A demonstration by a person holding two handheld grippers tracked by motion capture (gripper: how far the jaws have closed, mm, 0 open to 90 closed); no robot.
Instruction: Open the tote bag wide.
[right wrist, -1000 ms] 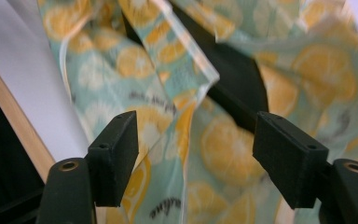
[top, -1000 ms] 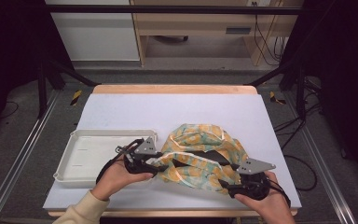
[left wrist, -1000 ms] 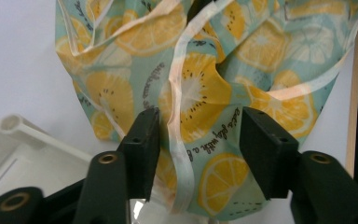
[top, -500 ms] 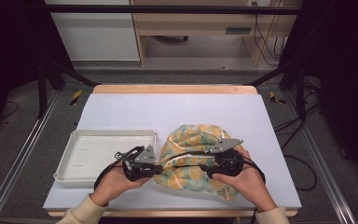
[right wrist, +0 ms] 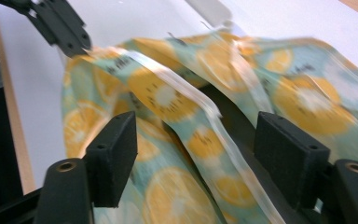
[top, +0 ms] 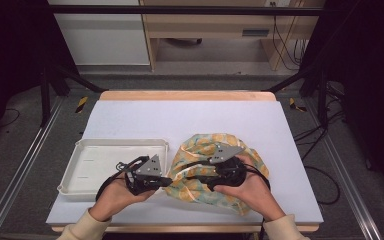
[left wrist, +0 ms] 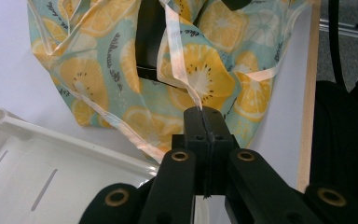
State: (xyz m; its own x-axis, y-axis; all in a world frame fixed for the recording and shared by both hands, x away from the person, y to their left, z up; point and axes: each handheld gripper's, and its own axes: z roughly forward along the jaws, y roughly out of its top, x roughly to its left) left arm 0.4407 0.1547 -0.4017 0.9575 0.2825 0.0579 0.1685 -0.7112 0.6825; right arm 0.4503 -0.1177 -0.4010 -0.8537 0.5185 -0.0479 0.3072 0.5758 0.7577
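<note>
Crumpled on the white table just right of the white tray, the lemon-print bag lay between the two hands, its pale strap running back to the left gripper, whose jaws were pinched tight on that strap. Over the bag's middle the right gripper had its jaws spread wide, having just parted a little further. A fold of cloth passed between them unpinched, so the right hand seemed nearer for the next grab.

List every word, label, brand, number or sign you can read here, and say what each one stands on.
Dark script lines printed between the citrus slices on the fabric bag: too small and blurred to read.
White tray: no text.
Label plate on the wooden furniture behind the table: too small to read.
</note>
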